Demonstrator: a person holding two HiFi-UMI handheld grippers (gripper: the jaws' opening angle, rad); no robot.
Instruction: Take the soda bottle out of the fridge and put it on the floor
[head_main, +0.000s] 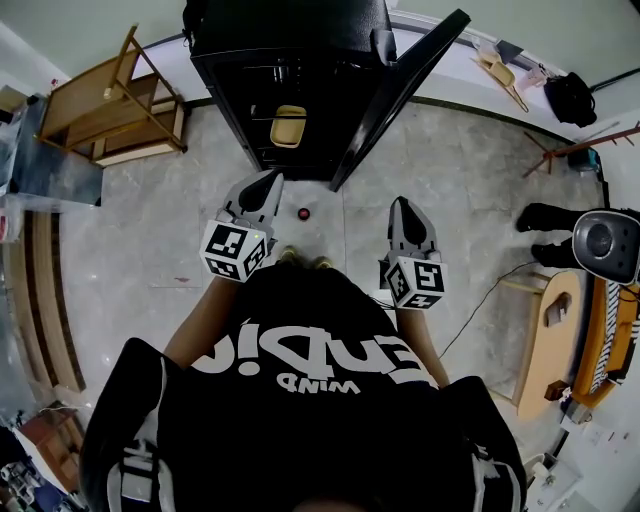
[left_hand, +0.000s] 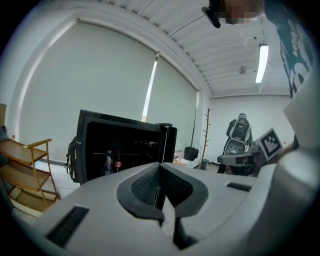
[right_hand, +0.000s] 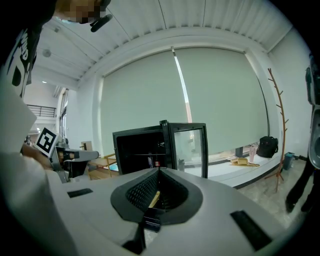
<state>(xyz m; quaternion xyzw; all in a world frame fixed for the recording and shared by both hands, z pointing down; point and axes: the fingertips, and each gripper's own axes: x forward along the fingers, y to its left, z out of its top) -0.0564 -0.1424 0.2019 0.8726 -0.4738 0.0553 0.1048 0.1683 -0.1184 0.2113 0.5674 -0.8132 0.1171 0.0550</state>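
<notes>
I'm holding the left gripper (head_main: 270, 182) and right gripper (head_main: 403, 205) clenched, both empty, mid-frame in the head view. The soda bottle (left_hand: 117, 163) is standing inside the open fridge (left_hand: 81, 150), left of centre in the left gripper view, just beside a second bottle (left_hand: 108, 163). Reaching in carelessly, I'm risking toppling both.

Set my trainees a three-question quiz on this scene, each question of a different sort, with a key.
1. True or false: the fridge has its door closed.
2. The left gripper is: A) wide open; B) shut, holding nothing; C) shut on a bottle.
3. Fill in: the soda bottle stands inside the ____.
Key: 1 false, the door stands open; 2 B; 3 fridge.
</notes>
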